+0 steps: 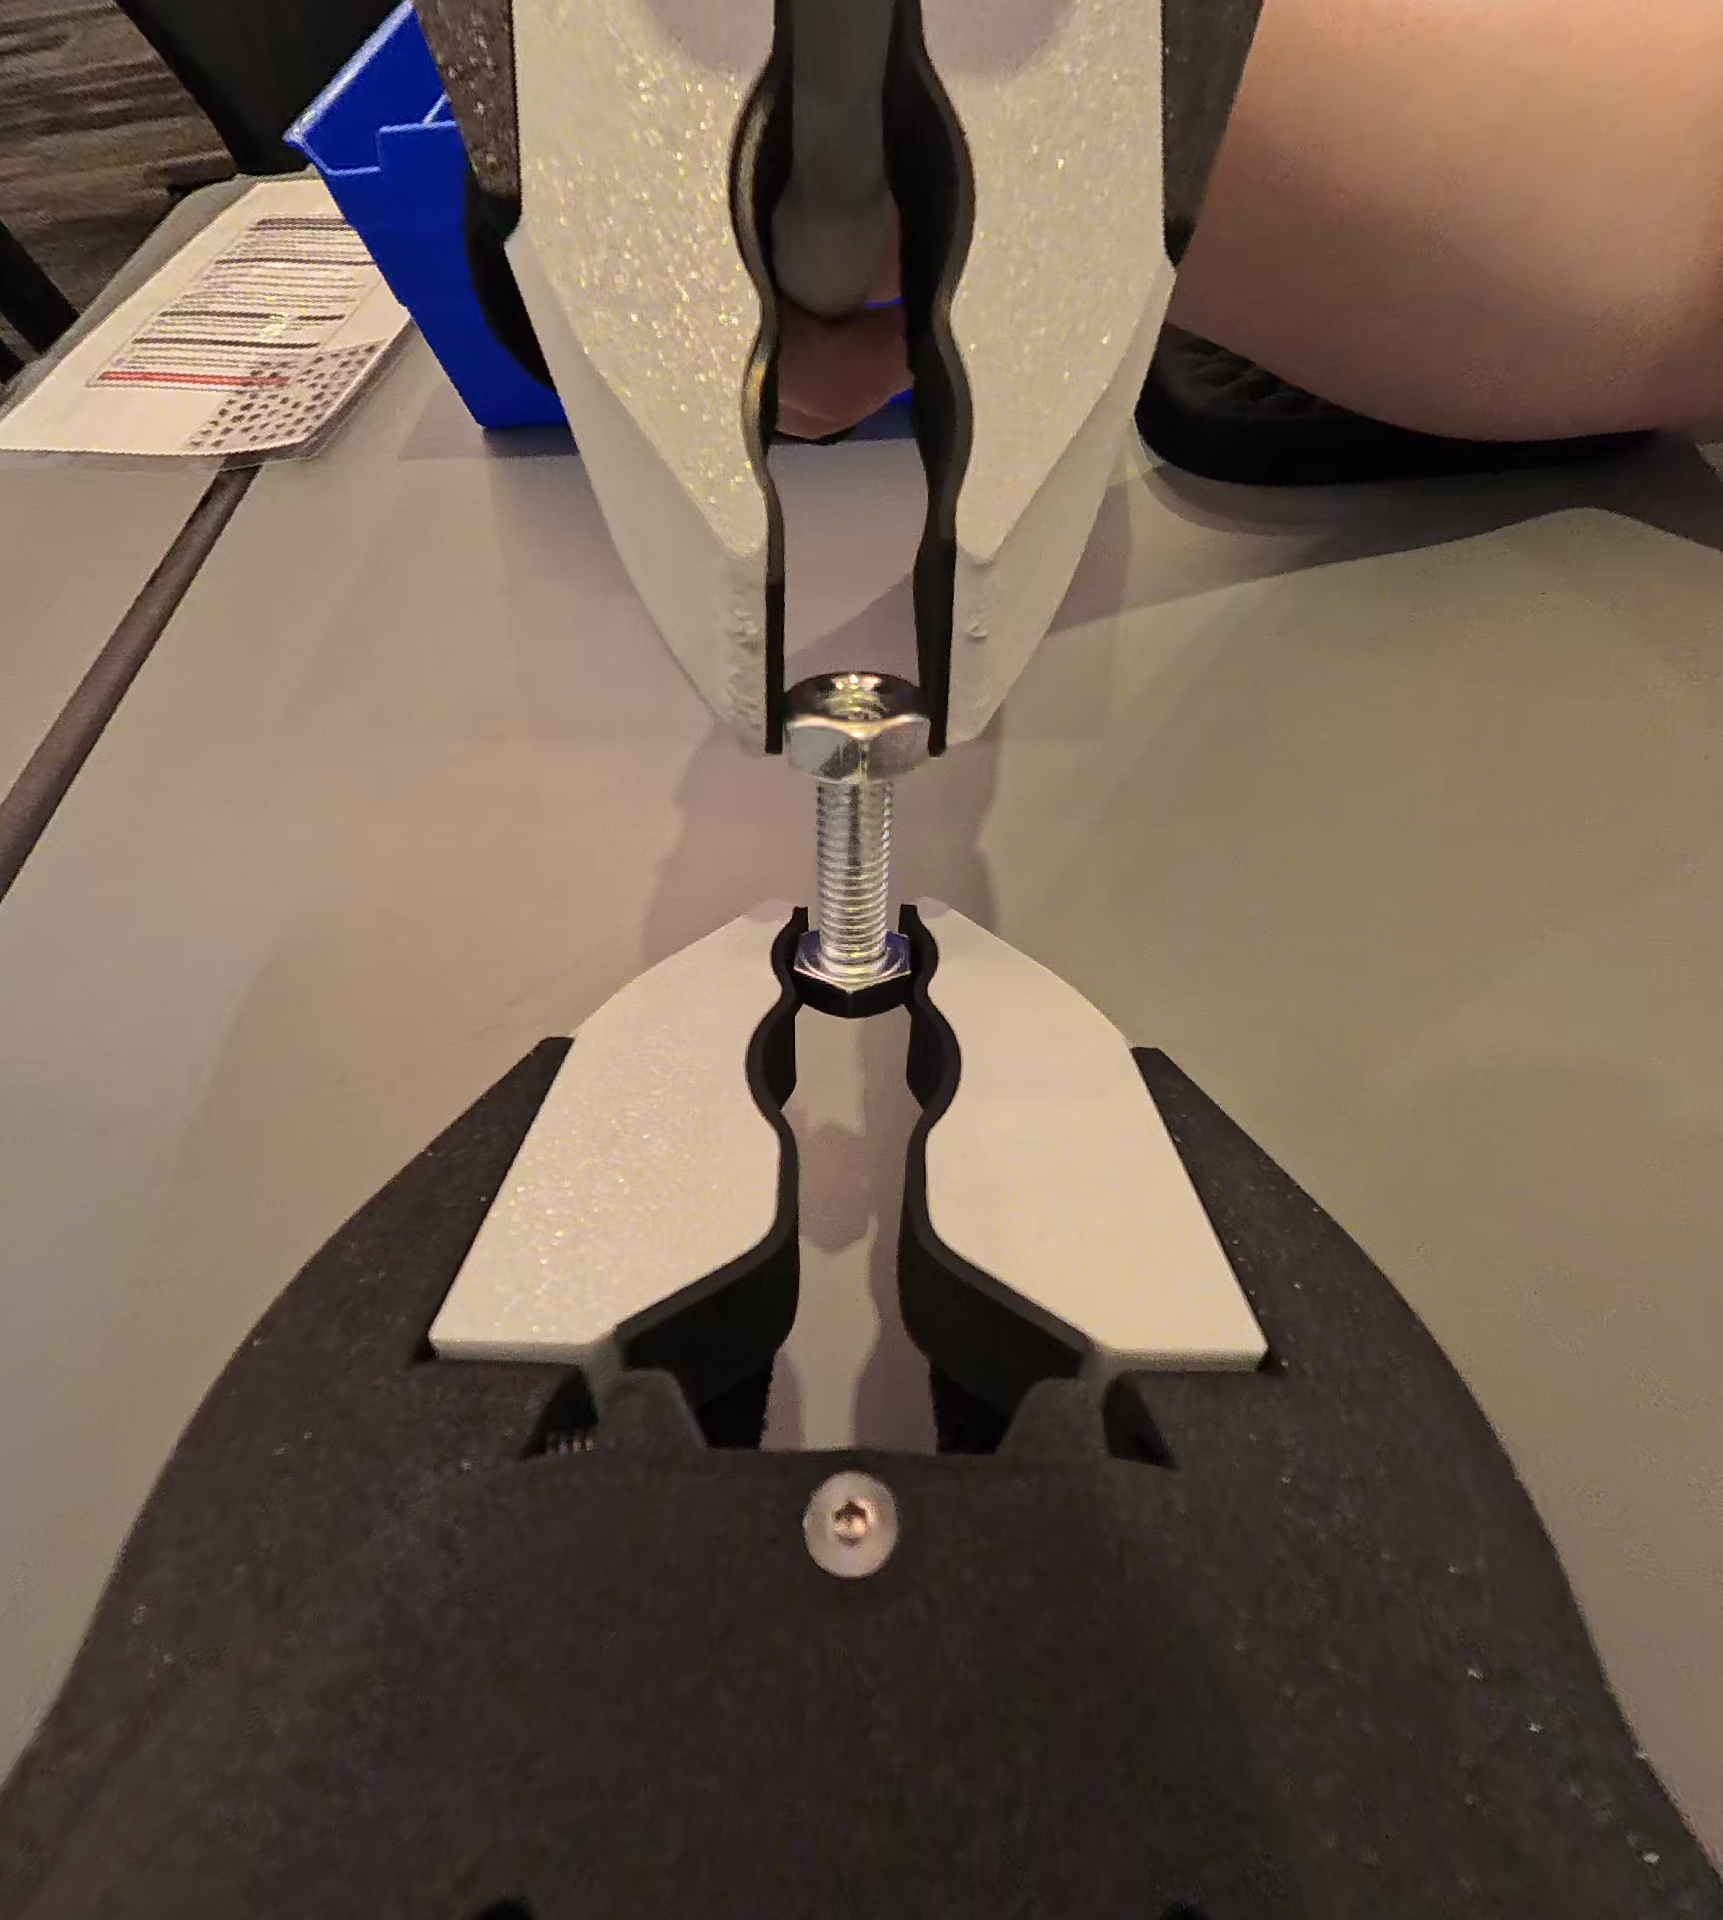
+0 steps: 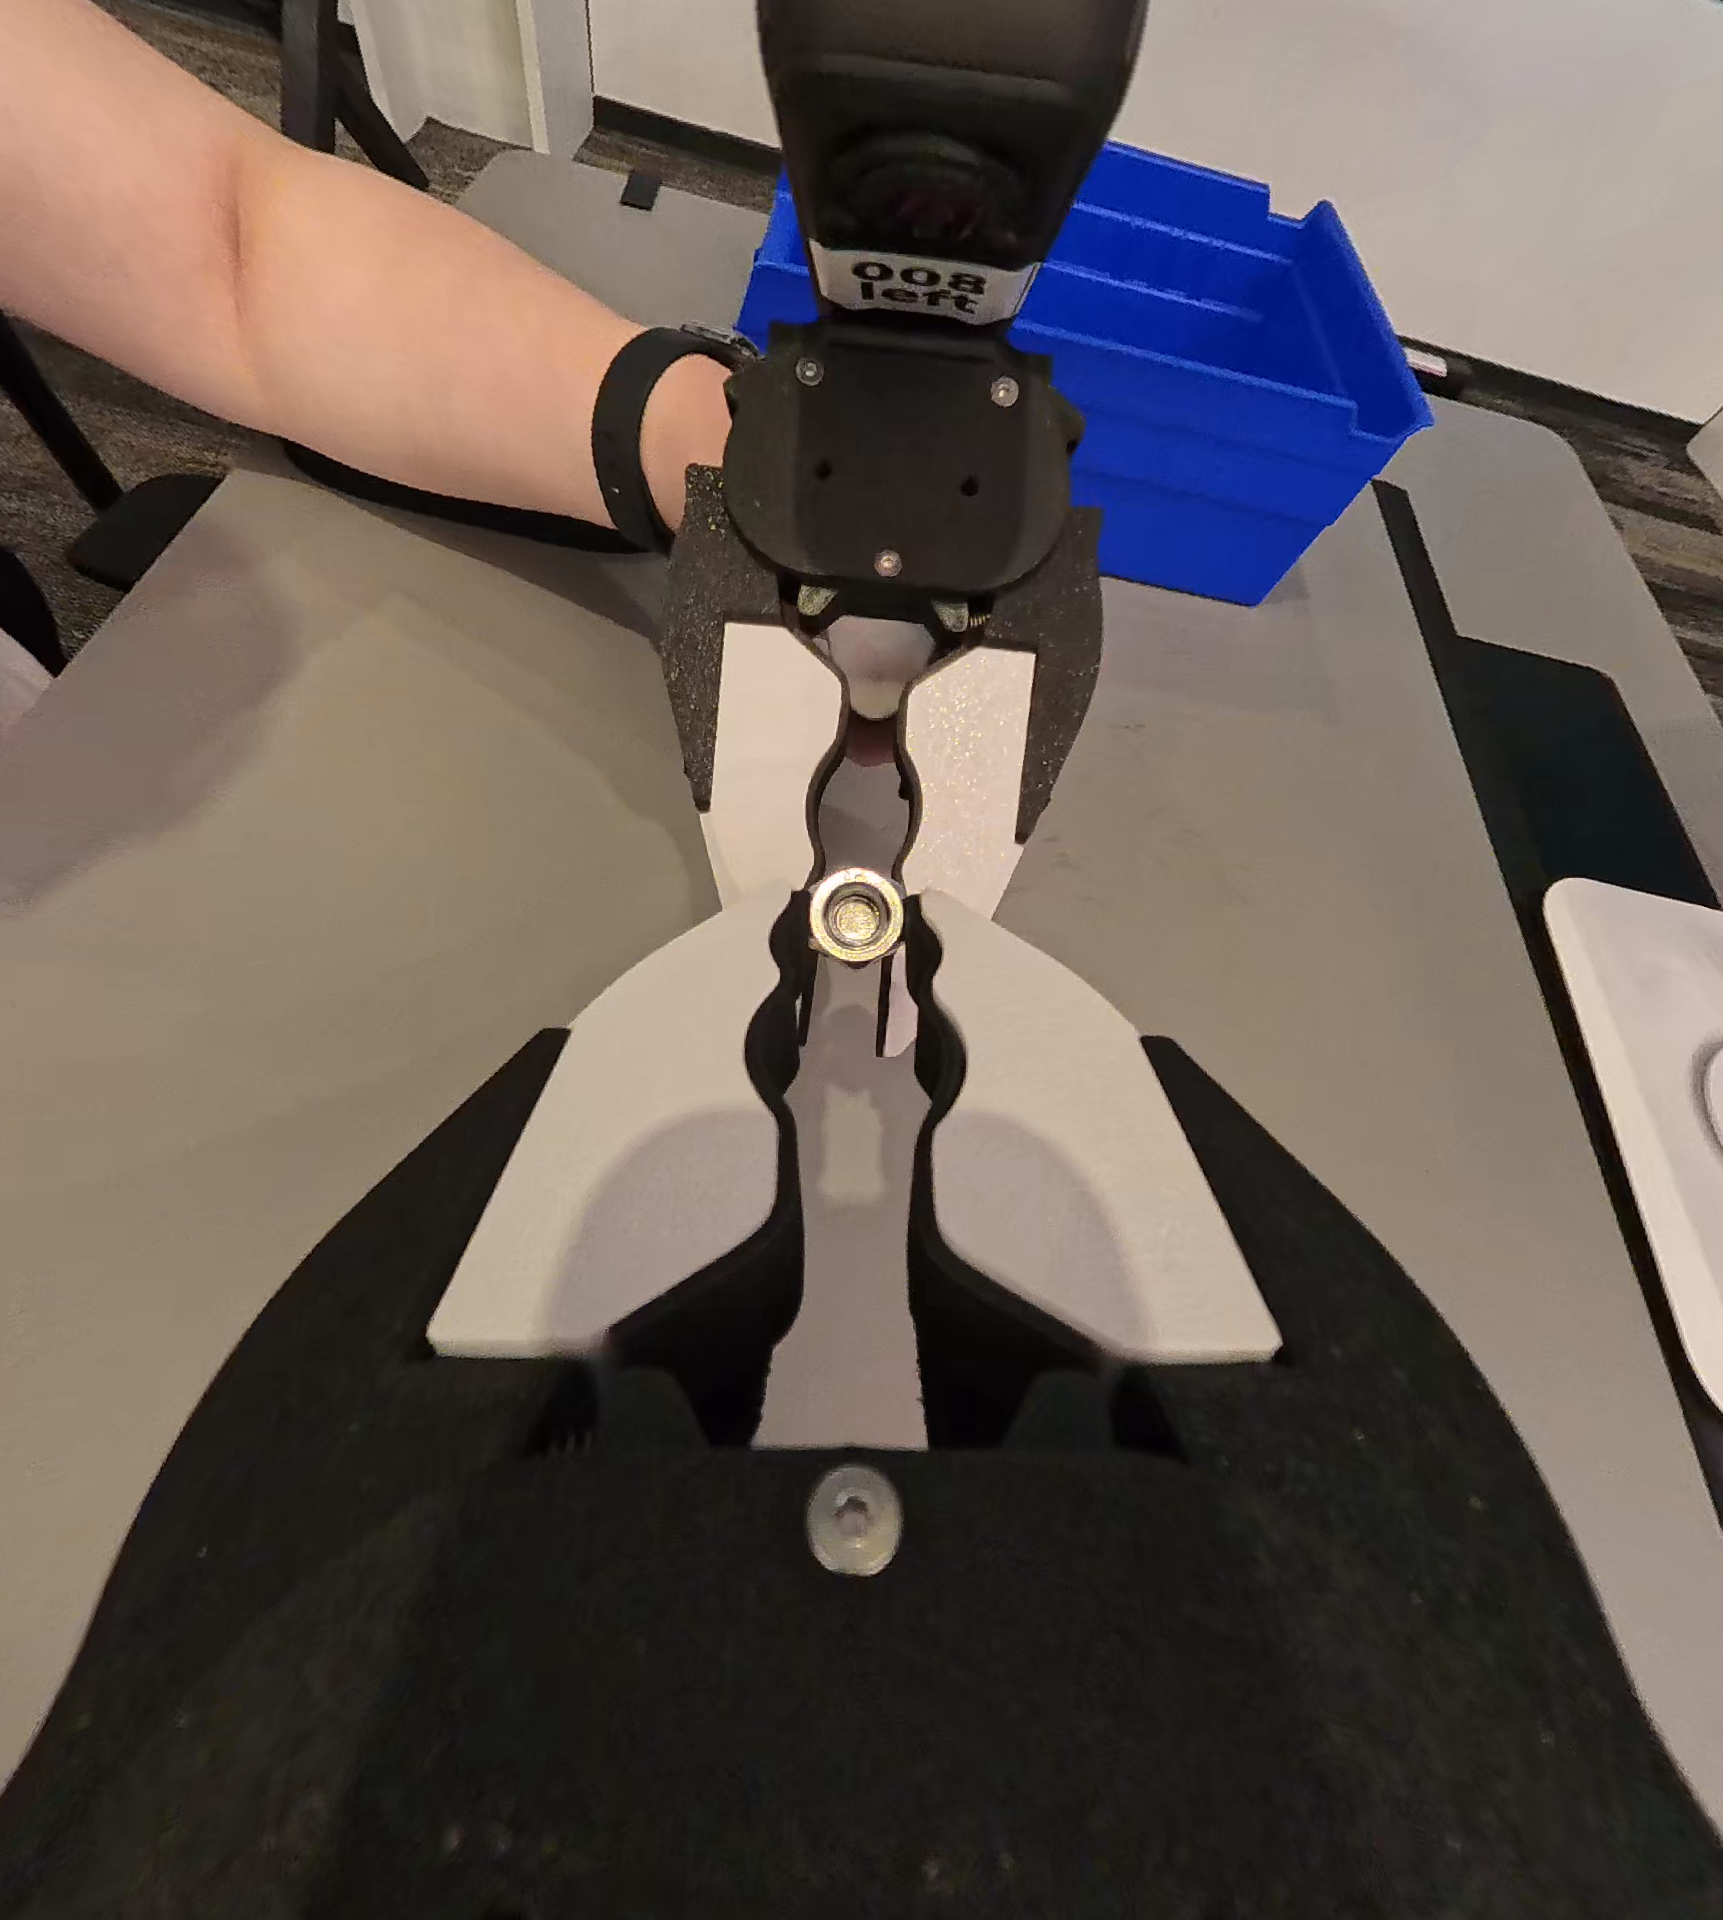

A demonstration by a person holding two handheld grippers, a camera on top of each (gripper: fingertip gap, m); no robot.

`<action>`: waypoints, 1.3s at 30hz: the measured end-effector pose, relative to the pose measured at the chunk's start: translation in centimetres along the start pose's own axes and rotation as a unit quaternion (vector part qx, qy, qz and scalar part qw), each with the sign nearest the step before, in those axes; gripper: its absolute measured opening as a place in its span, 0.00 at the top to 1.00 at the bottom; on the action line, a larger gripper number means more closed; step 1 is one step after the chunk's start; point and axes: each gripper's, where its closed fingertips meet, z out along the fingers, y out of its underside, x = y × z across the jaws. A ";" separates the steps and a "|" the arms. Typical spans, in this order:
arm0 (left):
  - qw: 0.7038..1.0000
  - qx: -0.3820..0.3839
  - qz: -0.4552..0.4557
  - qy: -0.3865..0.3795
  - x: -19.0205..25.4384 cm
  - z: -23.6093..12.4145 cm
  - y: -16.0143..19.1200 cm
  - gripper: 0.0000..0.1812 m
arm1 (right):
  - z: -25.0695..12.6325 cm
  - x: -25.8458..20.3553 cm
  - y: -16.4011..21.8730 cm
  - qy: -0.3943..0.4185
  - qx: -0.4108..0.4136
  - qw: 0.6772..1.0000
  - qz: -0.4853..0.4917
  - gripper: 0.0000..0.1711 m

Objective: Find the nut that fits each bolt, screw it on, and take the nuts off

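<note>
Left gripper (image 1: 852,961) fingers pinched the nut (image 1: 849,971); right gripper (image 1: 855,732), at 12 o'clock, clamped the bolt (image 1: 852,868) head above the desk (image 1: 317,831).

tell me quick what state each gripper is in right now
Left gripper: closed, holding the nut.
Right gripper: closed, holding the bolt by its head.

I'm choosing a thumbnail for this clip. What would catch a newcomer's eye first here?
The shiny bolt stretched between the two grippers, above the grey table: the right gripper clamps its hex head, the left gripper grips the nut on its threaded end. Behind them, a bright blue bin stands out at the table's far edge.
</note>
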 end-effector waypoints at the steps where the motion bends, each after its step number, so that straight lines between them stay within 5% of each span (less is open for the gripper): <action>1: 1.000 0.001 -0.001 0.000 0.0 0.0 0.0 0.91 | 0.0 0.0 0.0 0.001 0.001 1.000 0.000 0.90; 22: 0.985 0.006 -0.074 -0.158 -5.0 -1.7 -0.2 0.91 | 0.7 4.8 -1.2 0.131 0.054 0.974 0.179 0.90; 39: 0.987 -0.025 -0.055 -0.147 -4.5 -1.1 0.5 0.91 | 0.9 4.1 -0.2 0.115 0.000 0.979 0.170 0.90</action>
